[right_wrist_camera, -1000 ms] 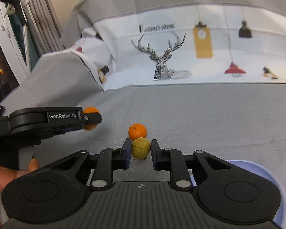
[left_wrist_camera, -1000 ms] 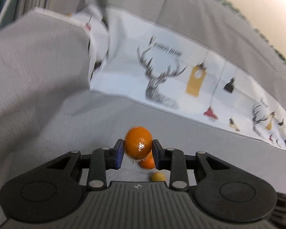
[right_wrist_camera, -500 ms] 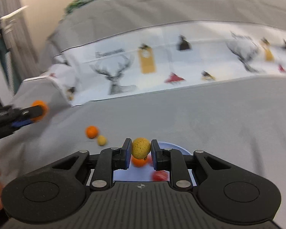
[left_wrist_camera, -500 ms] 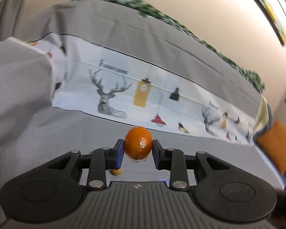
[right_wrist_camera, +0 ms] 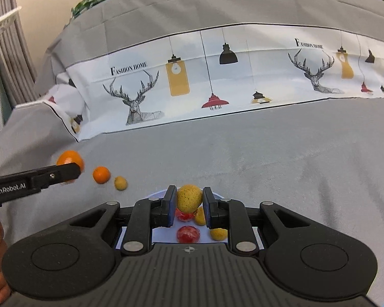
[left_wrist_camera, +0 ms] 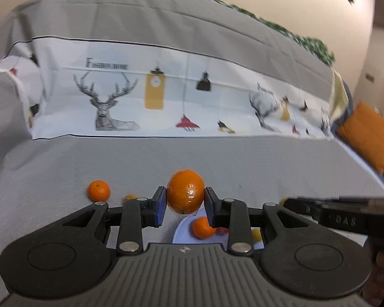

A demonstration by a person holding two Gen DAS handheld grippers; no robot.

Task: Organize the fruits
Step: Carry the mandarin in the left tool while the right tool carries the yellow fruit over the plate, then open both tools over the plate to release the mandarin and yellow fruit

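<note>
A grey cover [right_wrist_camera: 243, 158] lay over the whole sofa seat, with a white printed band [right_wrist_camera: 217, 81] of stags and hanging lamps running across the backrest behind it. On the seat sat a pale blue plate [left_wrist_camera: 183, 232], mostly hidden behind the two grippers' black bodies. It held several small fruits — an orange one [left_wrist_camera: 201, 227] in the left wrist view, two red ones [right_wrist_camera: 188, 234] and two yellow ones [right_wrist_camera: 219, 234] in the right wrist view.

The left gripper [left_wrist_camera: 184, 202] was clenched on an orange mandarin [left_wrist_camera: 185, 190], its blue pads pressed against both sides of the fruit, held above the near edge of the plate. The right gripper [right_wrist_camera: 189, 206] was clenched likewise on a yellow fruit [right_wrist_camera: 189, 197], directly over the plate.

Left of the plate, on the bare cover, a loose mandarin [right_wrist_camera: 101, 174] rested just beside a small yellow fruit [right_wrist_camera: 120, 183] — apart from the plate and from both grippers.
</note>
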